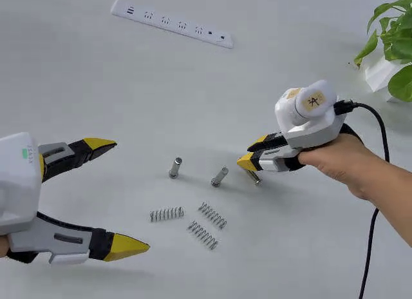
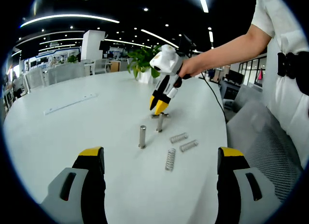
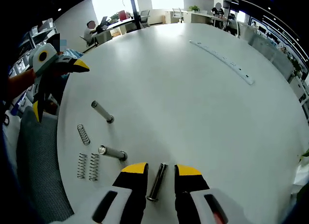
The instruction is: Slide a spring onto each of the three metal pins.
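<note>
While three springs (image 1: 167, 214) lie bare on the table (image 1: 96, 73) at lower centre of the head view, the right gripper (image 1: 248, 162), centre right, noses onto the fallen pin (image 1: 253, 177); two upright pins (image 1: 175, 167) stand left of it. In the left gripper view, the left gripper (image 2: 161, 154) gapes wide and empty along the bottom. In the right gripper view, the jaws sit narrowly apart either side of that pin, unclamped. The step looks like picking it up, which calls for a square pinch on its shaft.

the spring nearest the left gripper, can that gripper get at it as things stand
Probably yes: the left gripper is open, and bare table lies between its fingers and that spring; the right gripper is off by the far pin.
</note>
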A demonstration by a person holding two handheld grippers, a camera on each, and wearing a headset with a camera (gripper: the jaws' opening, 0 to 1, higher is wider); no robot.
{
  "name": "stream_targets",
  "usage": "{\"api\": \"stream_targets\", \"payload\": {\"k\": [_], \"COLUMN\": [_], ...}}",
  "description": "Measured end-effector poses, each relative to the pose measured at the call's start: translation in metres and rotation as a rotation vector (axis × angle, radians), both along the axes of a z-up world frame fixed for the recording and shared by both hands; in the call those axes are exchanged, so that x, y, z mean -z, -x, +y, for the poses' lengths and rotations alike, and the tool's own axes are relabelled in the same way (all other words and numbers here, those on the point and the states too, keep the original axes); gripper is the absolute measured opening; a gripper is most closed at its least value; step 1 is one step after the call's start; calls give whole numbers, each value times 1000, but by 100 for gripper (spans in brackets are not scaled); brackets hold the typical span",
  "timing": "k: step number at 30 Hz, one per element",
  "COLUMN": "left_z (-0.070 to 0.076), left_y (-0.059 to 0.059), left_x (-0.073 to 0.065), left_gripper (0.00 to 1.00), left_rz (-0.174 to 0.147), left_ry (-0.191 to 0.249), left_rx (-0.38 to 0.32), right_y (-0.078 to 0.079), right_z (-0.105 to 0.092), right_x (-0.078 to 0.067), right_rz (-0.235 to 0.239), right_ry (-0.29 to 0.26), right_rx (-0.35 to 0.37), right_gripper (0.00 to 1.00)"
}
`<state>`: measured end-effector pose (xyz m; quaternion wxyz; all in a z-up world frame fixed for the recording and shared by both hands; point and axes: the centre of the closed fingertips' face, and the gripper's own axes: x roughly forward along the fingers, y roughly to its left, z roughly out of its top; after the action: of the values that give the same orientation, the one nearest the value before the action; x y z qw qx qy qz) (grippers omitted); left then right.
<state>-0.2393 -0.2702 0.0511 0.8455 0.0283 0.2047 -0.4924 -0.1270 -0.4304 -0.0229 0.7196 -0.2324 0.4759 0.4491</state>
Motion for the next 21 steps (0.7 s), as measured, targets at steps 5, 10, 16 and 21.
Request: {"api": "stream_targets", "payload": {"k": [5, 10, 16, 21], "left_z": [1, 1, 1, 1], "left_y": [-1, -2, -3, -3], "left_x": [0, 1, 2, 2], "left_gripper": [97, 96, 96, 96], "left_rz": [3, 5, 8, 10], "left_ry": [7, 11, 16, 17], "left_rx": [-6, -8, -11, -12], "right_y": [-1, -2, 0, 1], "right_z": [1, -1, -1, 0], "right_x": [6, 12, 15, 16], "right_rz": [22, 35, 52, 60], "right_ry": [15, 49, 68, 72], "right_rx": [11, 9, 6, 7], "right_gripper": [18, 14, 13, 11]}}
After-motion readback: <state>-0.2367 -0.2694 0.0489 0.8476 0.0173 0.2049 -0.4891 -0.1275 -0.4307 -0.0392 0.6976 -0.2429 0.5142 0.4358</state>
